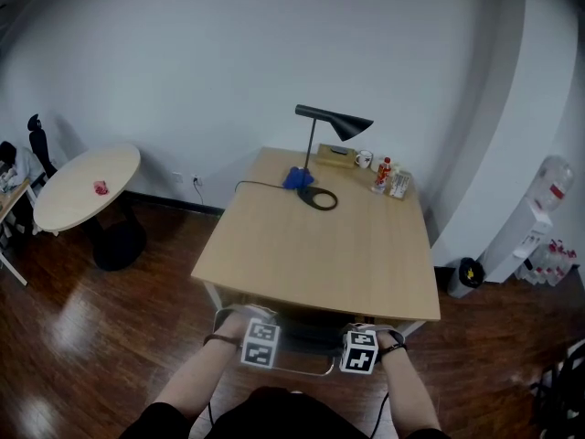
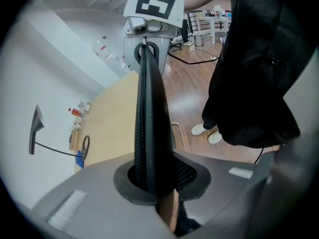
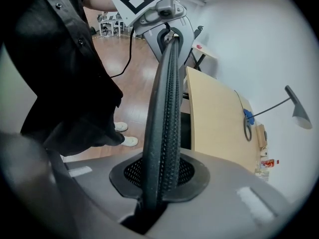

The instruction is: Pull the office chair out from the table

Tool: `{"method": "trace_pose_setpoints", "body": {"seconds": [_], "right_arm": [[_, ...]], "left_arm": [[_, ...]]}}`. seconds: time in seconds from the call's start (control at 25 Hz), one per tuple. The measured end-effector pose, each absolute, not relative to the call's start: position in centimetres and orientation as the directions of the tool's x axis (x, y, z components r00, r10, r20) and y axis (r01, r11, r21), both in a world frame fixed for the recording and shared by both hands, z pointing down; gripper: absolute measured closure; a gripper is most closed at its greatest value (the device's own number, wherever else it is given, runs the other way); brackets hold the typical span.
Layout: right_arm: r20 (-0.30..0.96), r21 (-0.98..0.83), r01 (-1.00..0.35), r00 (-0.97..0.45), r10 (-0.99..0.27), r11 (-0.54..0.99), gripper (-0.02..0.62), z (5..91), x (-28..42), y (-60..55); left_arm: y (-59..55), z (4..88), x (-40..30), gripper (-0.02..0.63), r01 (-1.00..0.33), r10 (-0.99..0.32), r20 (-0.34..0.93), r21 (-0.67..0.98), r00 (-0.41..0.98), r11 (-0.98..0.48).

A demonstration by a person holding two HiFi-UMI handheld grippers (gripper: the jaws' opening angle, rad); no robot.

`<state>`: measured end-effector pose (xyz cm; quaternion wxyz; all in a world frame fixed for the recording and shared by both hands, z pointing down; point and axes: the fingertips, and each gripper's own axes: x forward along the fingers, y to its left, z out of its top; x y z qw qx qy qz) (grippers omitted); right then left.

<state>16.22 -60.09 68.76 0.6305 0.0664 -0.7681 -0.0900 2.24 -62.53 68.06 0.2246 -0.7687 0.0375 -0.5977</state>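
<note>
The office chair (image 1: 306, 336) is tucked under the near edge of the wooden table (image 1: 320, 245); only the dark top of its back shows in the head view. My left gripper (image 1: 260, 344) is shut on the left end of that back and my right gripper (image 1: 360, 350) on the right end. In the left gripper view the black mesh back edge (image 2: 149, 118) runs from between my jaws (image 2: 154, 183) up to the other gripper (image 2: 152, 24). The right gripper view shows the same mesh edge (image 3: 167, 113) clamped at my right gripper (image 3: 159, 183), with the left gripper (image 3: 159, 19) at its far end.
On the table stand a black desk lamp (image 1: 329, 122), a blue object (image 1: 298, 178) and small bottles (image 1: 384, 174). A round table (image 1: 87, 186) stands to the left, a water dispenser (image 1: 530, 227) and a black bin (image 1: 469, 273) to the right. The person's feet (image 2: 207, 132) stand behind the chair.
</note>
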Motion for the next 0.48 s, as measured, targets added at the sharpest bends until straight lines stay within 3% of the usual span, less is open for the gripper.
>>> {"method": "trace_pose_setpoints", "body": {"seconds": [0.48], "right_arm": [[0.960, 0.214, -0.012, -0.180, -0.213, 0.977, 0.522, 68.8, 15.4, -53.2]], "left_arm": [[-55.6, 68.0, 1.4, 0.560, 0.220, -0.298, 0.906, -0.370, 0.301, -0.902]]}}
